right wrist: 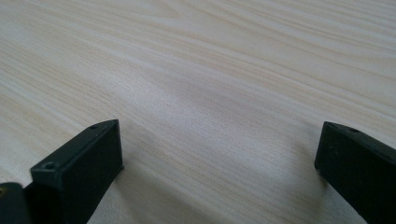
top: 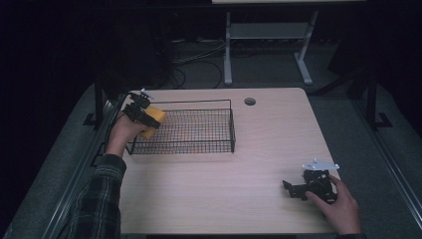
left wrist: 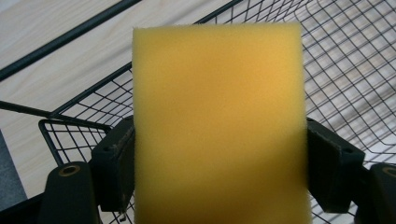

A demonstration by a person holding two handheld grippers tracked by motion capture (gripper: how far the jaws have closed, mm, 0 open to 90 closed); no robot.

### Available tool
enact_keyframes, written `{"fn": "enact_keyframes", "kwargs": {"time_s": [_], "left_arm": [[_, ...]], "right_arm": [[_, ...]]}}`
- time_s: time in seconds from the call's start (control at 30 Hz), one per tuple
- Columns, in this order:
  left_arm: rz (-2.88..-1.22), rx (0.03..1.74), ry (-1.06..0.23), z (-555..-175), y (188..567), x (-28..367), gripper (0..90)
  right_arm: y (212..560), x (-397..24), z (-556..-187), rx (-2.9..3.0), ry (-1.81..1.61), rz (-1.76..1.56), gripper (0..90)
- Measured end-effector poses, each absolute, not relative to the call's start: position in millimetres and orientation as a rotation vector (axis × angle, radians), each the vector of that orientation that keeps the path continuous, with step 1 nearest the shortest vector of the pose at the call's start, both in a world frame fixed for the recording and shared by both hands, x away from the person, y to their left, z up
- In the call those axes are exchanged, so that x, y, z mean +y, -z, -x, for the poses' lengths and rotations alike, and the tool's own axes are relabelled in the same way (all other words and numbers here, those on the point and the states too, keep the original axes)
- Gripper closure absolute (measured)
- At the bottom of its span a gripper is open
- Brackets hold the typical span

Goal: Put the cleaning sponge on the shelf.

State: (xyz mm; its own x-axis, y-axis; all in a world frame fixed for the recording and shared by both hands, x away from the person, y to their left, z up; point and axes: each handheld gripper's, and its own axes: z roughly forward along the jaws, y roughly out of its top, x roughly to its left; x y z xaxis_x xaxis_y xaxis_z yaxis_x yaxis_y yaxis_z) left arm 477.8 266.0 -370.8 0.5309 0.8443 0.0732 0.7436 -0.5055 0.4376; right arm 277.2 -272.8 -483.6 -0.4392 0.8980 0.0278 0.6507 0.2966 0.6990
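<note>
Nearest us, at the lower right of the high view, our right gripper [top: 298,190] rests on the wooden table [top: 224,194], jaws spread wide around bare wood. At the upper left, our left gripper [top: 144,117] pinches the yellow sponge [top: 155,118] (no readable writing) over the wire basket's [top: 199,130] left end.

Wire basket [top: 199,130] on wooden table [top: 224,199]

Left gripper [top: 149,115] at left of high view, raised, tipped right and down; jaws clamped on sponge [left wrist: 219,126], pads flat against its two sides. Left forearm in plaid sleeve [top: 97,199] rises from lower left. Right gripper [top: 291,188] at lower right, low and level, pointing left, jaws wide apart, nothing between; right hand [top: 341,206] wraps its rear.
</note>
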Motion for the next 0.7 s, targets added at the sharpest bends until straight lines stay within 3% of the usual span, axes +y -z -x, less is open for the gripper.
{"fn": "enact_keyframes", "kwargs": {"time_s": [0.7], "left_arm": [[-2.459,1.349,-0.329,-485.4,405.2,267.5,22.9]], "right_arm": [[483.6,-272.8,-277.1,2.2,-0.92,-1.392,0.1]]}}
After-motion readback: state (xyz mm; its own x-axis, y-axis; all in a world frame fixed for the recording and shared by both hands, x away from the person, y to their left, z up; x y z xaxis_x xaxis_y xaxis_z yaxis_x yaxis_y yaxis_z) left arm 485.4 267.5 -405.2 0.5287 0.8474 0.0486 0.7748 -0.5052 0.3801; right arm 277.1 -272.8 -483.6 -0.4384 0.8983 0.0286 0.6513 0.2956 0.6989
